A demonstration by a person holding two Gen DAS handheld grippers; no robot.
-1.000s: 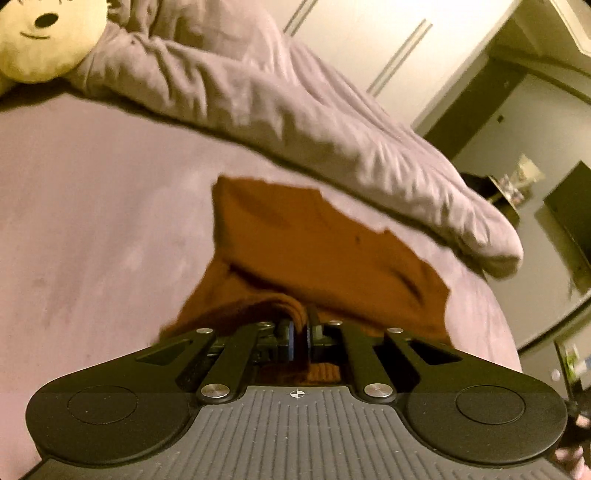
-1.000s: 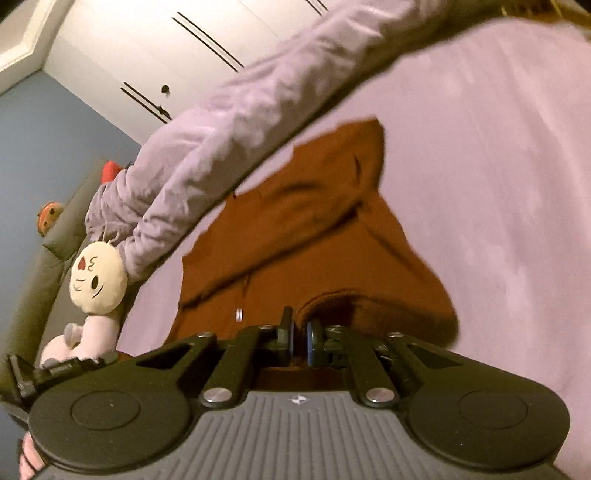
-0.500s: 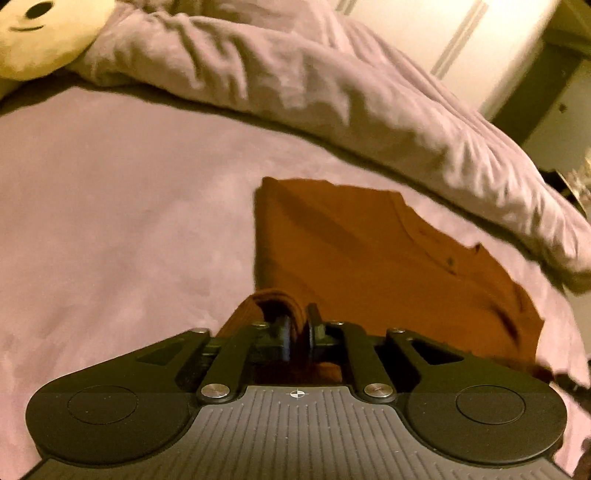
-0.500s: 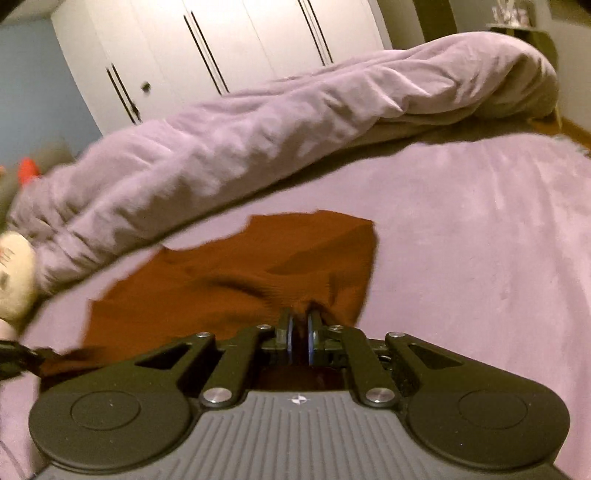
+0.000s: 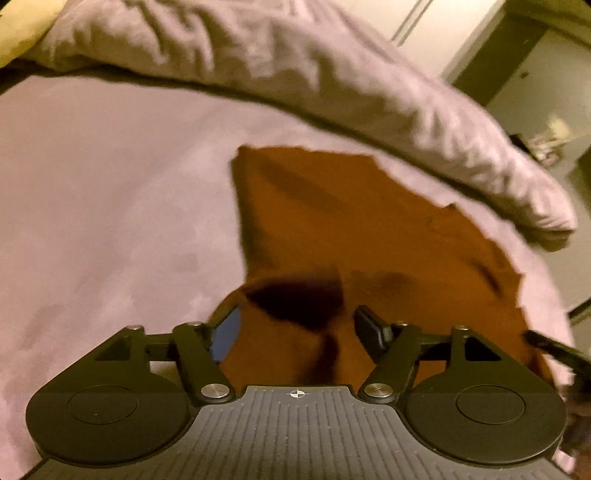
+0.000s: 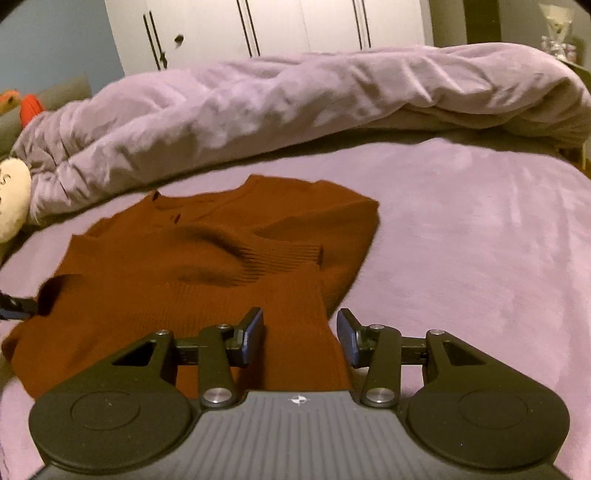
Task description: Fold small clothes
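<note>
over rust sweater [image 6: 207,280], both tongs [image 5: 297,325] [image 6: 301,332] just opening, empty

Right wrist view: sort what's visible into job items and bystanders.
Job: brown sweater; right gripper, open, jaws just opening, sweater hem between them; left gripper, open too.
Lying about: rumpled lilac duvet; plush toy; white wardrobe.

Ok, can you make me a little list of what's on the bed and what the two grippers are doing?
garment: brown sweater, lying on the bed, partly folded
surface: purple bedsheet
behind it: rumpled duvet
left gripper: open, jaws just opened, sweater below, not pinched
right gripper: open, jaws just opened, sweater's edge between them, not pinched
toy: plush at the duvet's end
</note>
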